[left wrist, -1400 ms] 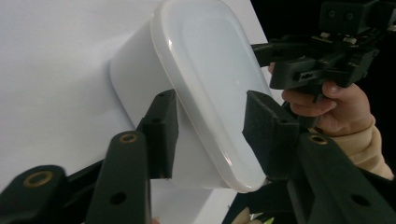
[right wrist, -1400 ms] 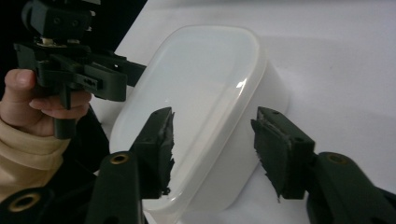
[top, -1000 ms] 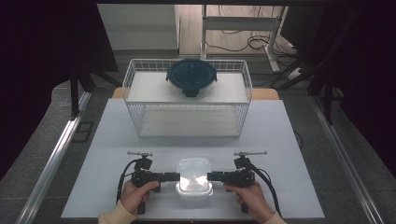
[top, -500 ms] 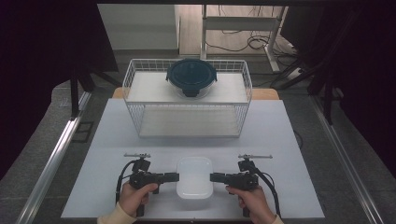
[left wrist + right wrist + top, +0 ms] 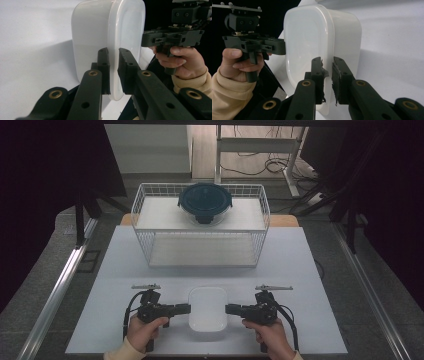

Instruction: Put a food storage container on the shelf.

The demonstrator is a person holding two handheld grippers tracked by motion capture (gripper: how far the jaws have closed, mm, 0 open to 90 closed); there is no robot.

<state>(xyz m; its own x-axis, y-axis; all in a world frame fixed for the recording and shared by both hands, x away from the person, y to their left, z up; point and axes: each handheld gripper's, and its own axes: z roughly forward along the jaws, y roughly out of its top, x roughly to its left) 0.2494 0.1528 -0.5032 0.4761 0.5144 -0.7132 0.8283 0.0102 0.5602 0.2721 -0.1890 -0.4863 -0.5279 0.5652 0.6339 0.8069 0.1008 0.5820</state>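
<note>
A white, rounded-rectangle plastic container (image 5: 208, 314) sits near the front edge of the white table (image 5: 300, 285). My left gripper (image 5: 188, 308) reaches in from its left side and my right gripper (image 5: 228, 309) from its right, both held level. In the left gripper view the container (image 5: 92, 30) has its rim pinched between the jaws of the left gripper (image 5: 113, 51). The right gripper view shows the same container (image 5: 307, 37), with the right gripper (image 5: 327, 60) clamped across the opposite rim. Both pairs of jaws have just been closing, with the rim between them.
A white wire basket (image 5: 145, 200) stands across the far middle of the table. A round dark-blue lidded container (image 5: 205, 201) rests on its upper shelf. Open table surface lies between the basket and the grippers. A metal rail (image 5: 60, 285) runs along the left.
Both pairs of jaws have narrowed onto the container's rim. The bright glare on the container is gone, and it sits slightly nearer the front edge. The hands have barely shifted.
</note>
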